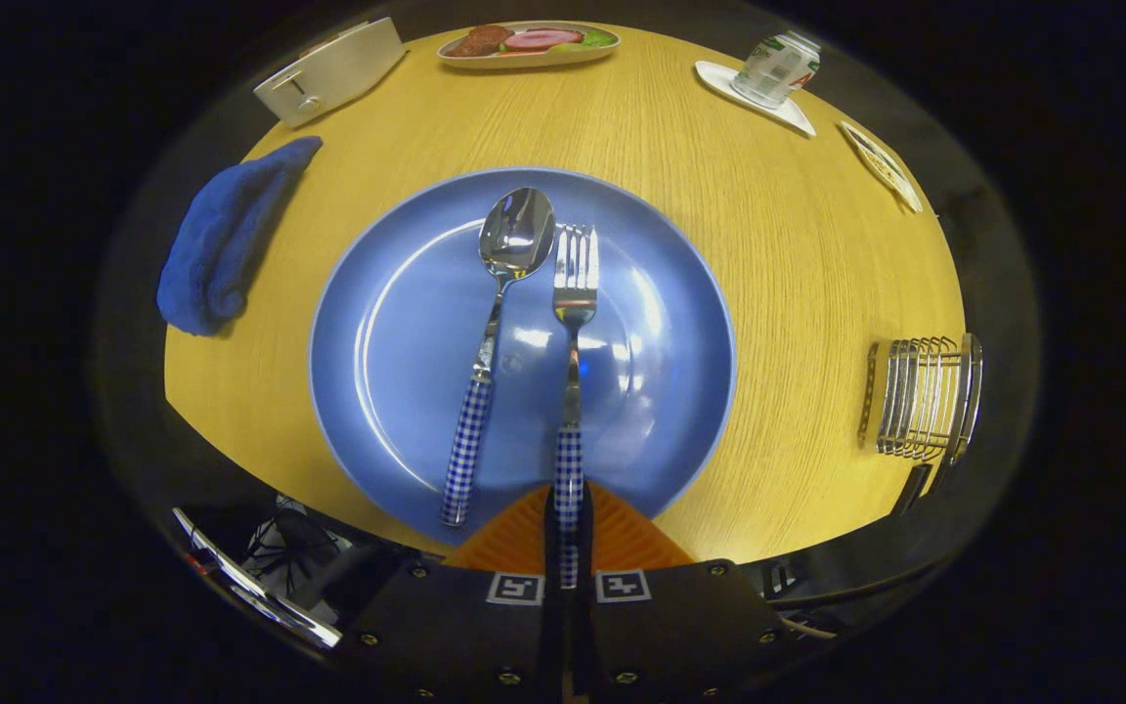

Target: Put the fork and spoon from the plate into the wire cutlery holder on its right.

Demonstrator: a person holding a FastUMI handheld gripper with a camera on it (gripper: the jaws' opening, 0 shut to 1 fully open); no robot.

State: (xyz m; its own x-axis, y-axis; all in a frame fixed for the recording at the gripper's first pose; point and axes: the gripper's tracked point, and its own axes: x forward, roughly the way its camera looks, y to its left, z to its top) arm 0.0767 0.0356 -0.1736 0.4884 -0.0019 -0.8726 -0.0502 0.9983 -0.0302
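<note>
The wooden table [719, 293] carries everything, and I take the blue plate [407, 411] at its middle as my landmark. Well right of the plate, at the table's edge, stands the wire cutlery holder [925, 396], empty as far as I can tell. Left of the plate lies a blue cloth [221, 244]. On the plate, 2 pieces lie side by side with handles toward me, easy to reach: the spoon [495, 332] on the left, the fork [573, 332] on the right. My claw [570, 528] comes in low over the plate's near rim, pointing along the fork, its 2 orange fingers [622, 538] closed on the fork's checked handle.
</note>
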